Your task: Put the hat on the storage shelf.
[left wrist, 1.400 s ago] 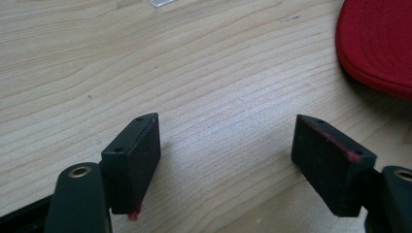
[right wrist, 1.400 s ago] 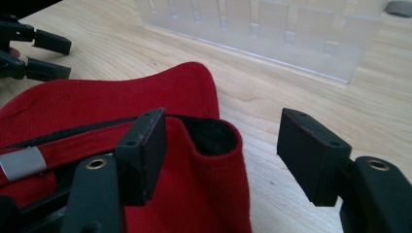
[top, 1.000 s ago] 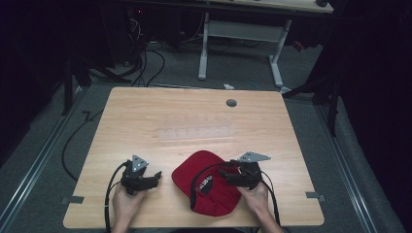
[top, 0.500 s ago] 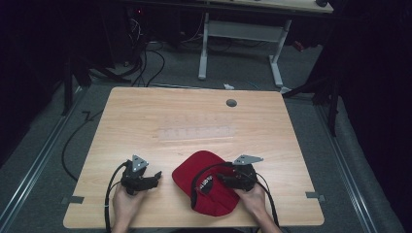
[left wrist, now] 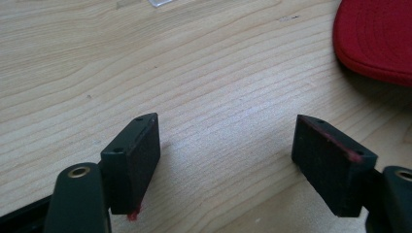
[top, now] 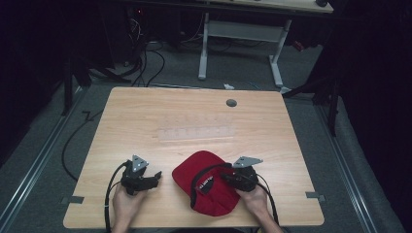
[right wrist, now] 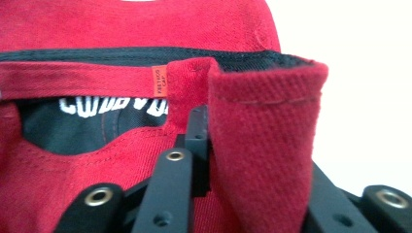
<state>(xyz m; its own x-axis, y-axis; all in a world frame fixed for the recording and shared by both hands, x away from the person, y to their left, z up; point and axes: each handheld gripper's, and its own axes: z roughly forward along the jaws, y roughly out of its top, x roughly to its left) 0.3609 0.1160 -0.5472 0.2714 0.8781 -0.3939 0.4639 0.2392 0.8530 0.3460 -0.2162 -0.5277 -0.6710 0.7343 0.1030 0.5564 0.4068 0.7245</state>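
Observation:
A red cap [top: 206, 180] lies near the table's front edge, its black inner band with white lettering turned up. My right gripper [top: 228, 178] is shut on the cap's rim at its right side; in the right gripper view the red fabric [right wrist: 262, 136] is folded over one jaw and pinched between both. My left gripper [top: 154, 177] rests to the left of the cap, apart from it, open with nothing between its pads [left wrist: 133, 160]. The cap's edge [left wrist: 376, 39] shows at the top right of the left gripper view.
The wooden table [top: 145, 116] has a round grey grommet [top: 231, 103] near its back edge and a pale clear strip [top: 197, 132] across the middle. Cables trail from both grippers toward the front edge. A white desk frame [top: 243, 34] stands on the floor behind.
My right gripper has shifted slightly left with the cap's rim in it, and the cap has bunched a little. The left gripper has stayed in place.

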